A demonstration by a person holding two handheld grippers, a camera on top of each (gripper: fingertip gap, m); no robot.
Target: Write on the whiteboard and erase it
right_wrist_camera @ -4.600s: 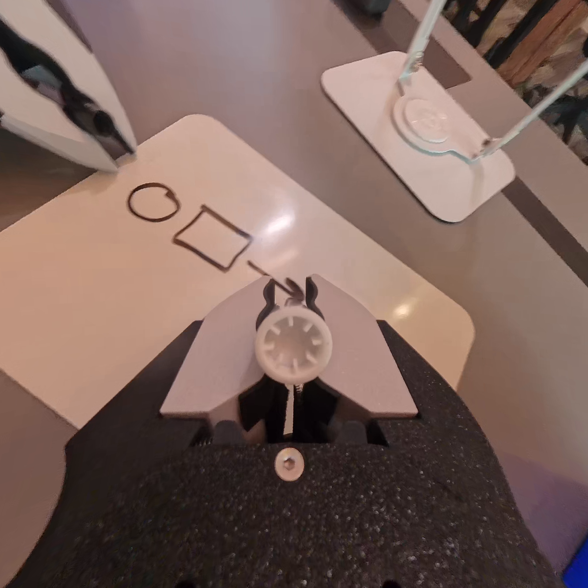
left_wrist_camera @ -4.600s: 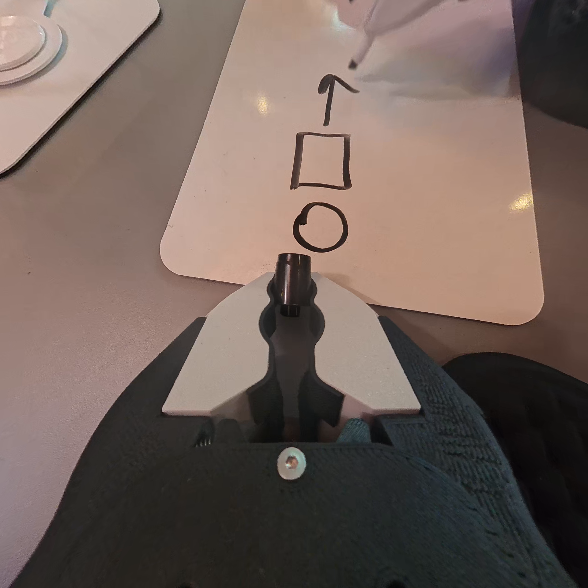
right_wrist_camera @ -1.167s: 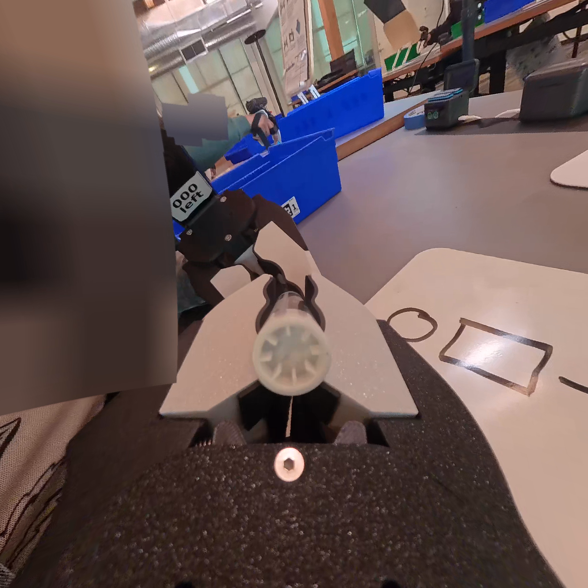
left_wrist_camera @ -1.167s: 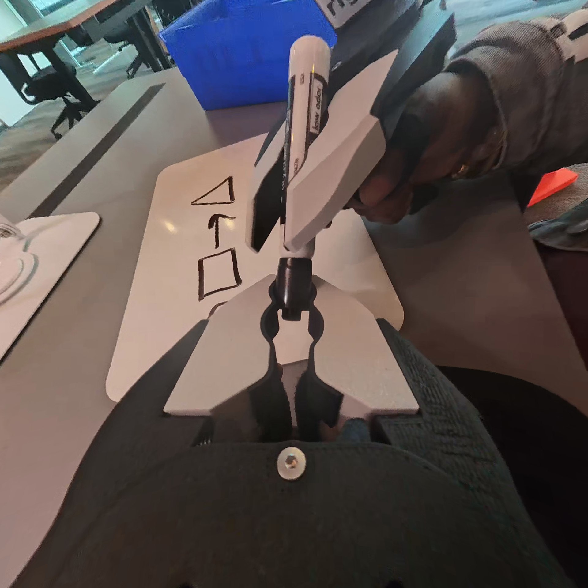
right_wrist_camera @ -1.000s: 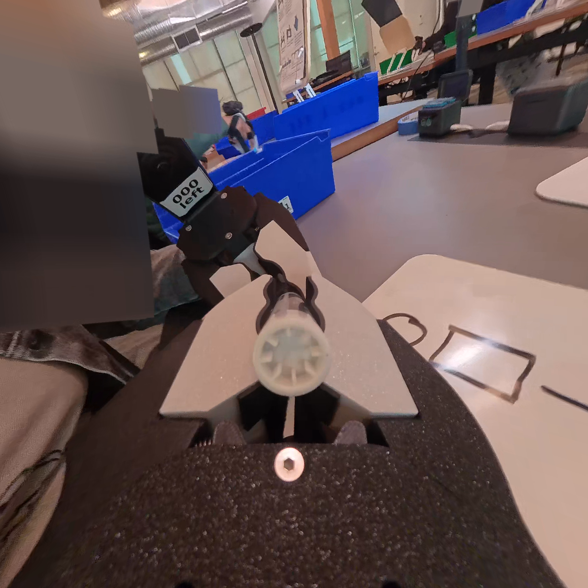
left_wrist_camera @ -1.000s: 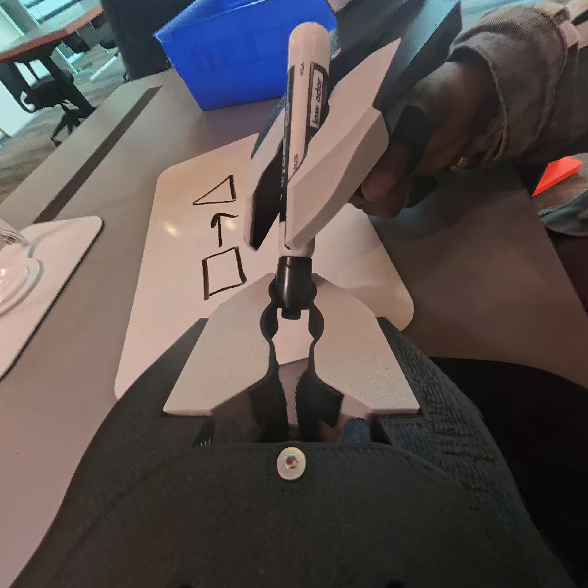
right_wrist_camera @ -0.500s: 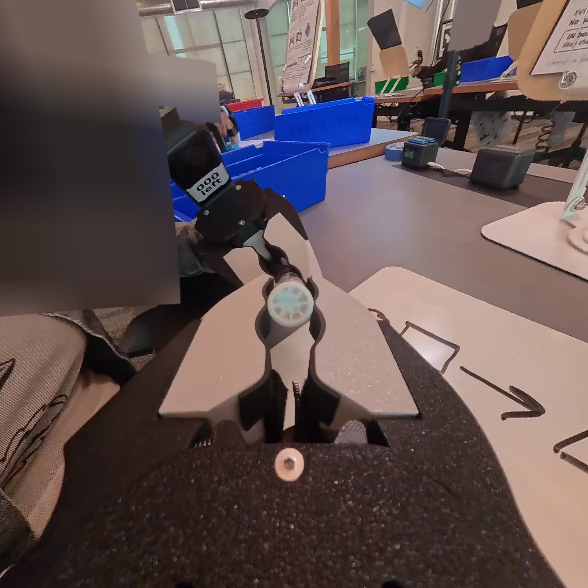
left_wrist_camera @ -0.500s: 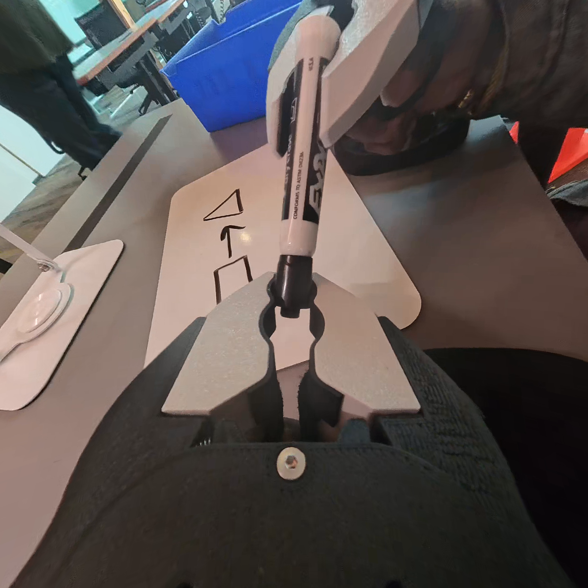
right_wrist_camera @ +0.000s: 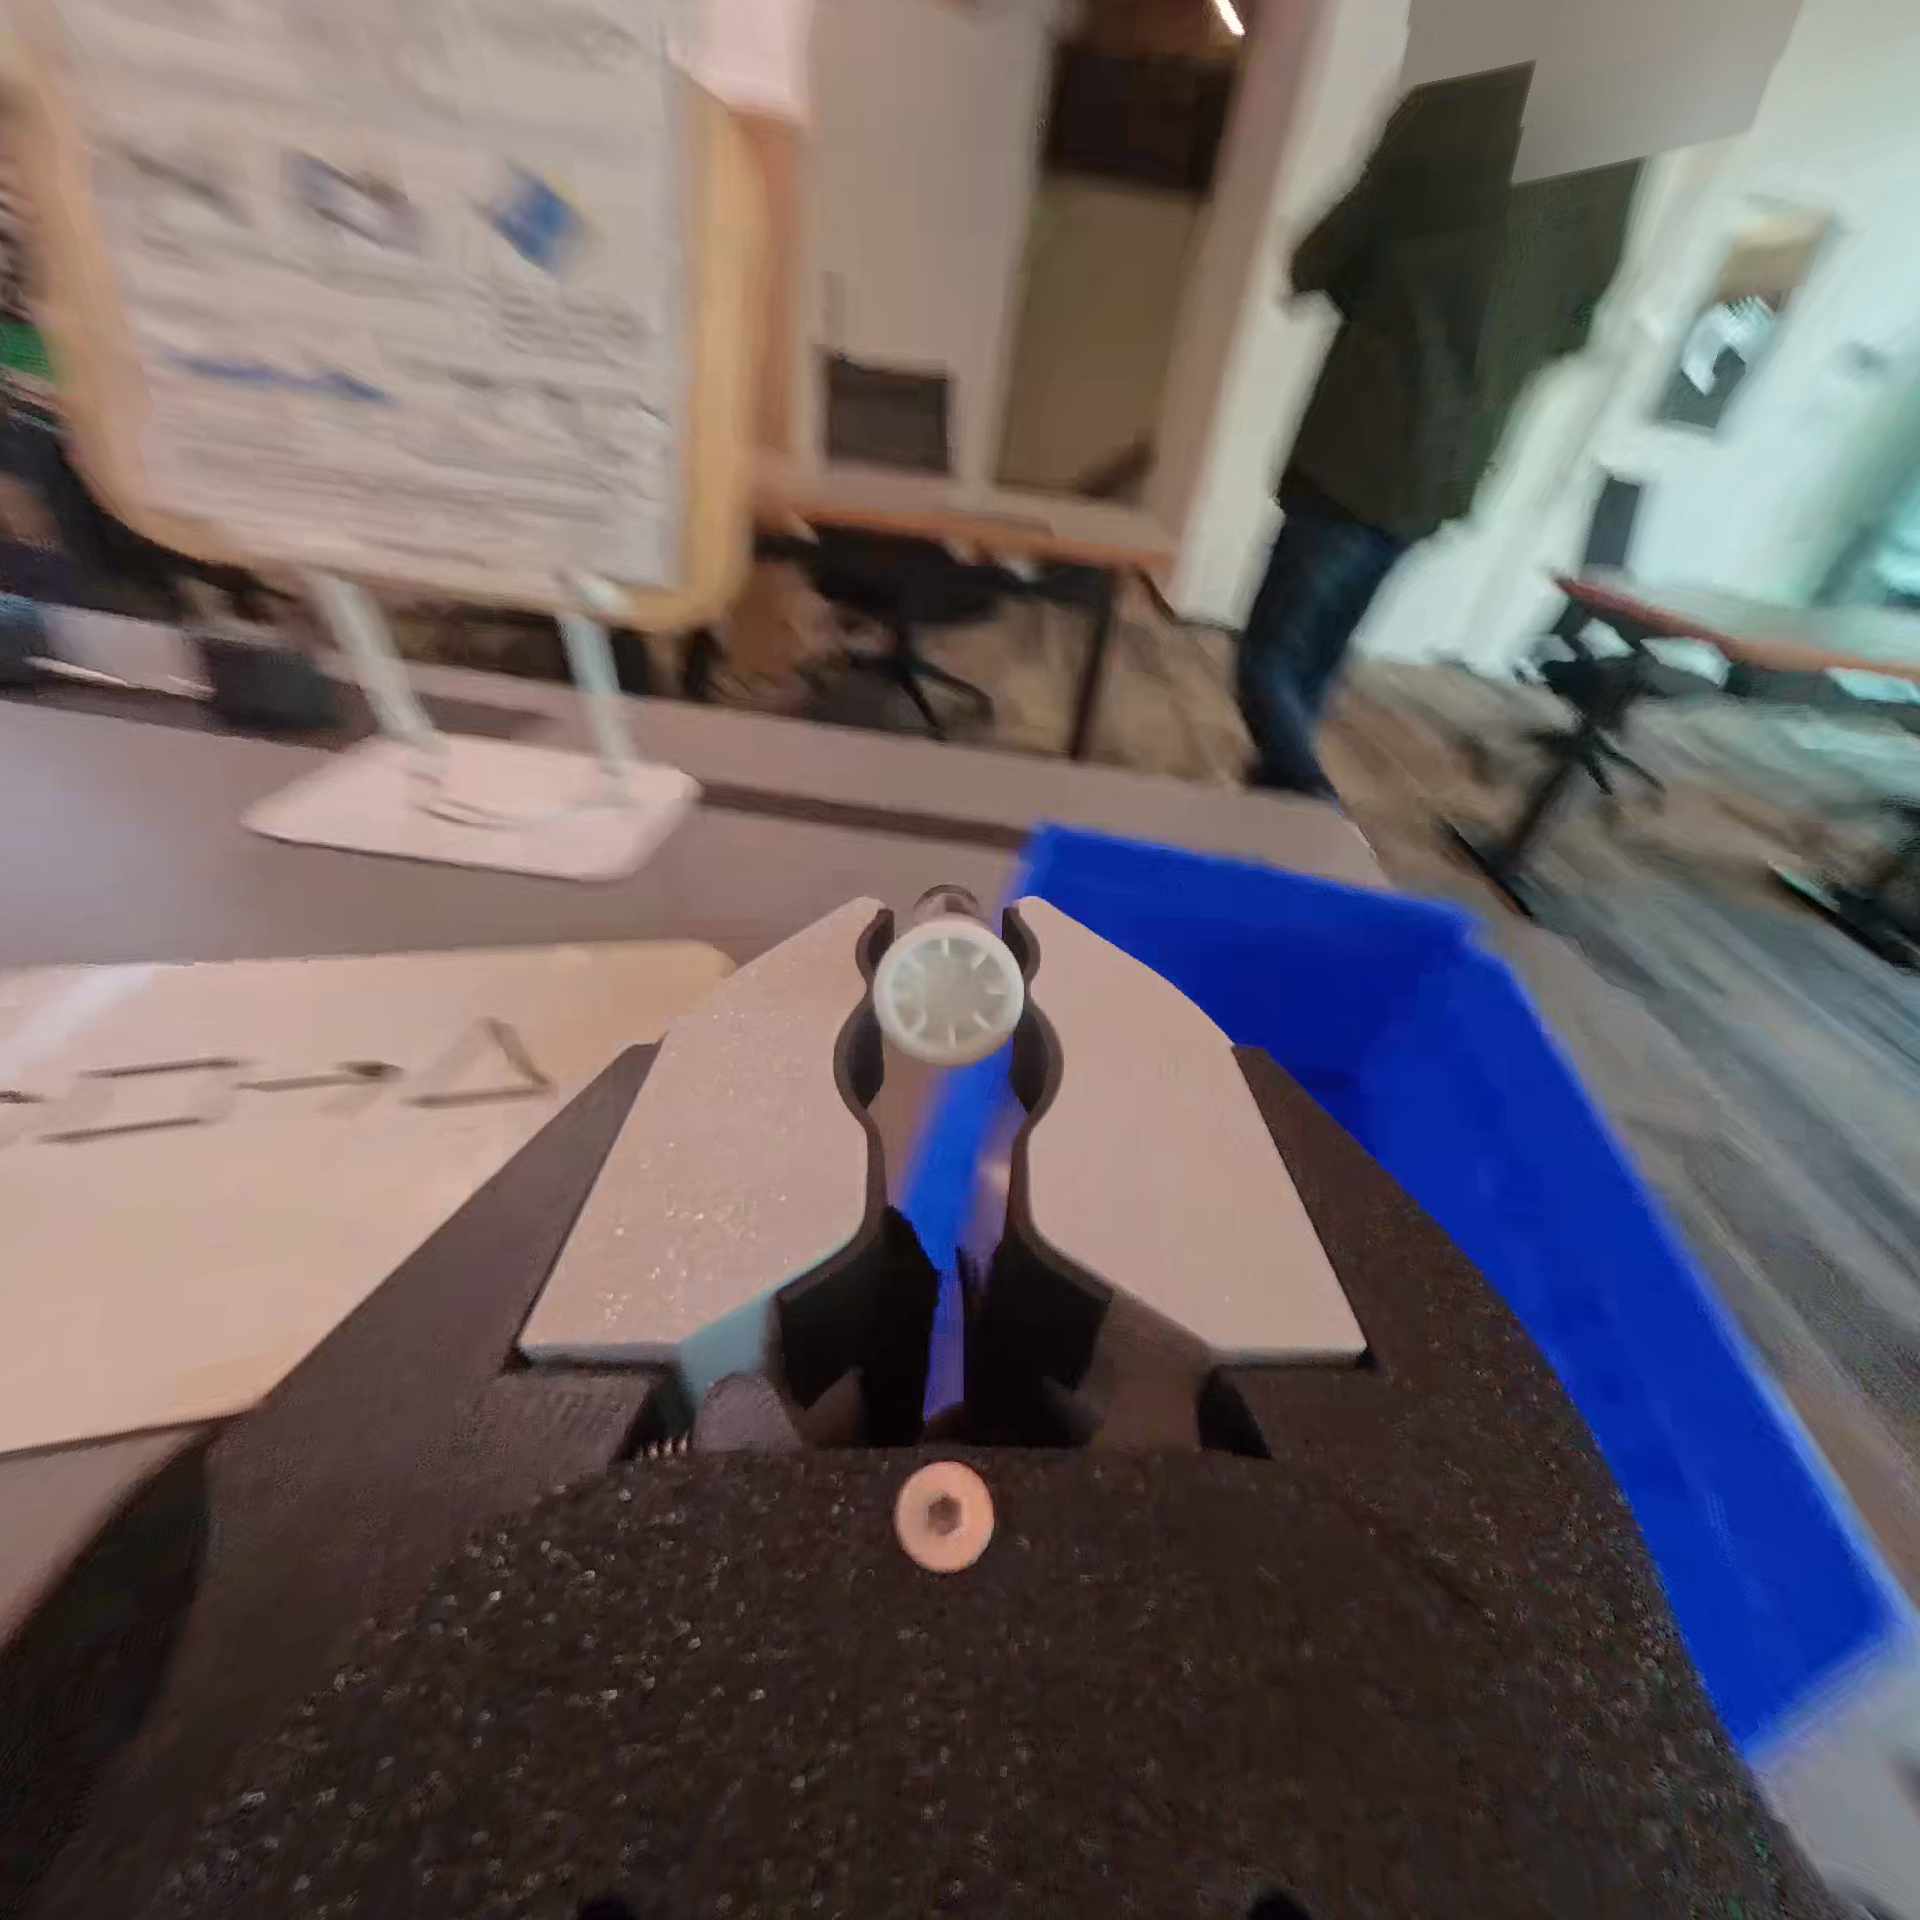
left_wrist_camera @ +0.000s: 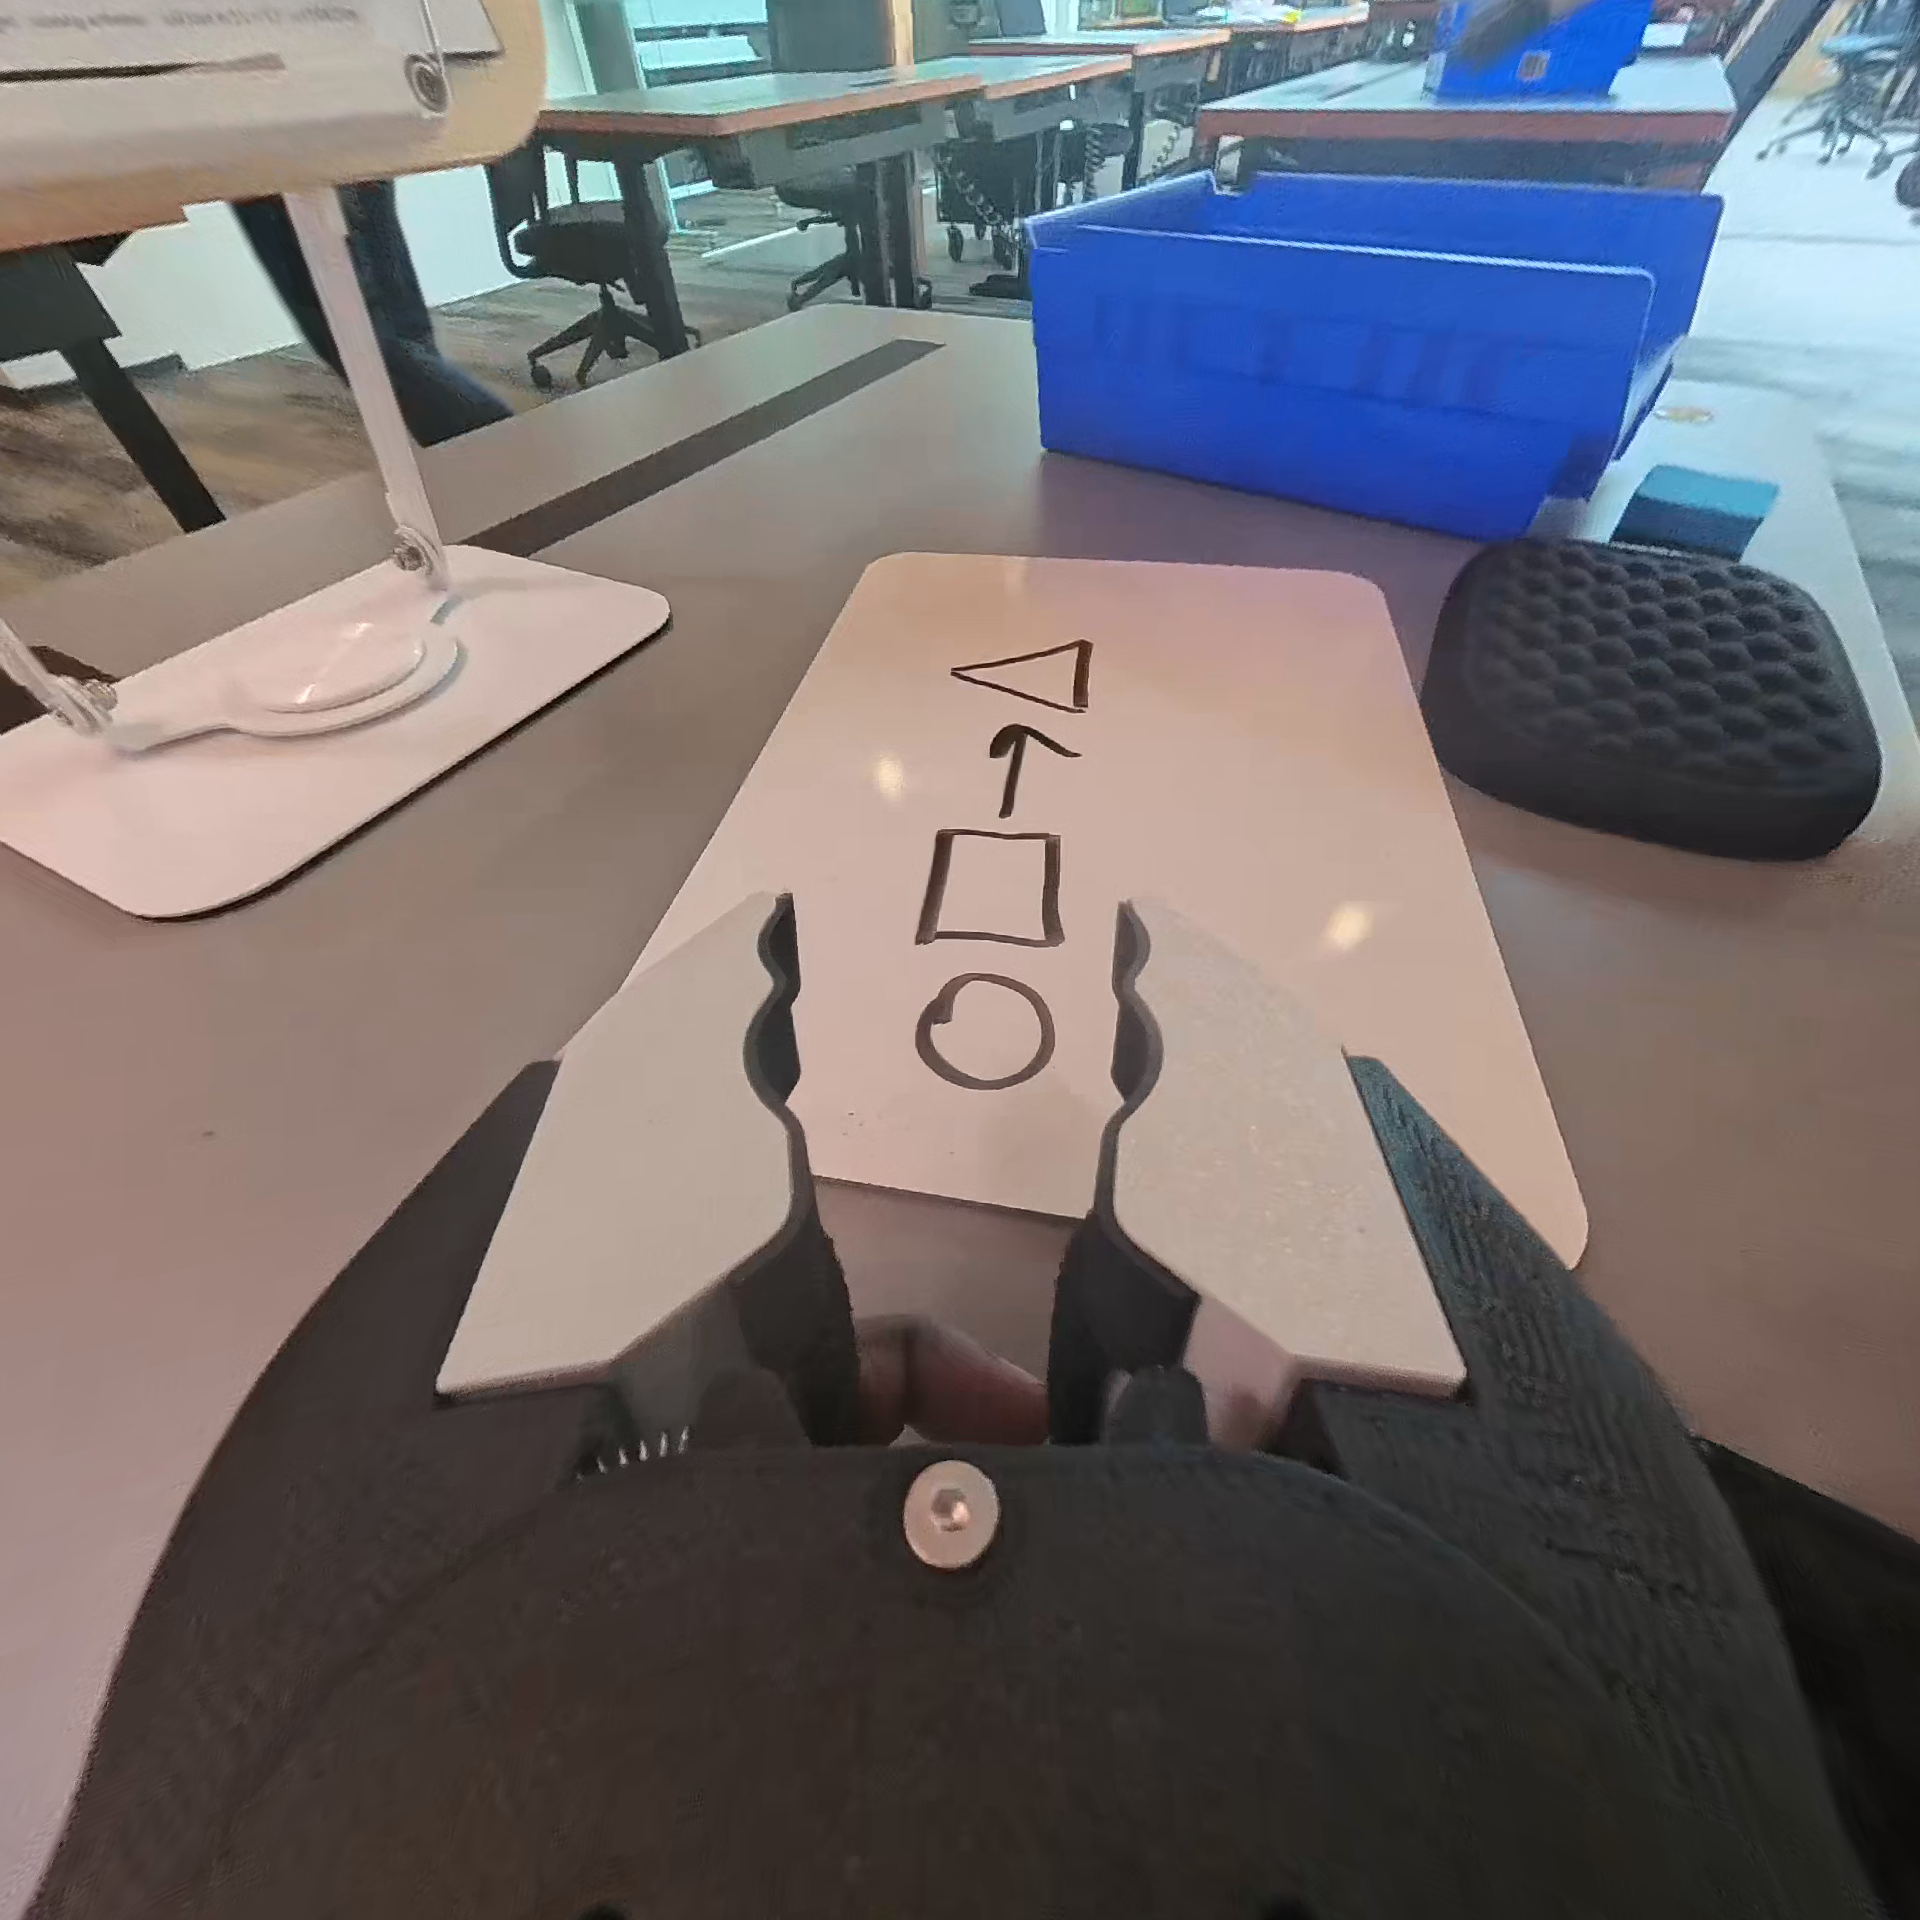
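The whiteboard [left_wrist_camera: 1226,790] lies flat on the table and bears a black triangle, an arrow, a square and a circle. My left gripper [left_wrist_camera: 954,914] is open and empty, low over the board's near end, with the circle [left_wrist_camera: 985,1031] showing between its fingers. My right gripper [right_wrist_camera: 945,920] is shut on the white marker [right_wrist_camera: 948,992], which I see end-on. It is held above the table beside the whiteboard [right_wrist_camera: 260,1164], which lies to the left. A black honeycomb-textured pad [left_wrist_camera: 1652,717] lies just right of the board.
A blue bin [left_wrist_camera: 1340,343] stands behind the board and fills the right of the right wrist view [right_wrist_camera: 1475,1195]. A white stand base [left_wrist_camera: 312,727] sits on the table at the left. A small blue block [left_wrist_camera: 1699,509] lies behind the pad. A person [right_wrist_camera: 1392,416] stands in the room beyond. The tips of one gripper are about 40 cm away from the tips of the other.
My left gripper opened and let go of the marker's black end. My right gripper swung away with the marker, out of the left wrist view and toward the blue bin.
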